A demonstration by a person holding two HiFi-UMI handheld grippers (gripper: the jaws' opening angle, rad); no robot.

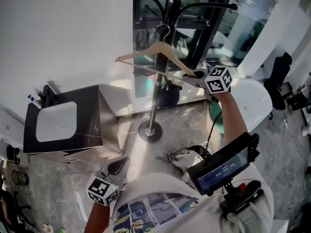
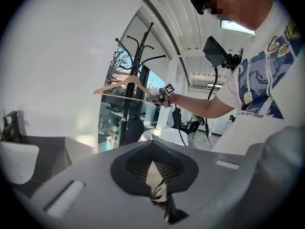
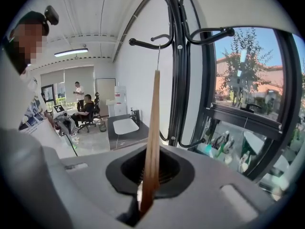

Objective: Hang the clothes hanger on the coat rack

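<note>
The wooden hanger (image 1: pixel 146 52) is lifted beside the black coat rack (image 1: pixel 156 86), its wire hook (image 1: pixel 163 30) close to the pole. My right gripper (image 1: pixel 199 74) is shut on the hanger's right end. In the right gripper view the hanger (image 3: pixel 153 128) runs straight up from the jaws. Its wire reaches a curled rack arm (image 3: pixel 150 42); I cannot tell whether it rests there. My left gripper (image 1: pixel 116 168) is low near the person's body, shut and holding nothing. From the left gripper view, the hanger (image 2: pixel 121 85) and right gripper (image 2: pixel 155 98) show beside the rack (image 2: pixel 136 66).
A black cabinet with a white basin (image 1: pixel 63 123) stands left of the rack's round base (image 1: pixel 150 131). A glass window wall (image 1: pixel 199 18) is behind the rack. A white round seat (image 1: pixel 255 101) and a black chair (image 1: pixel 279 79) are to the right. Two people (image 3: pixel 83 111) are far off.
</note>
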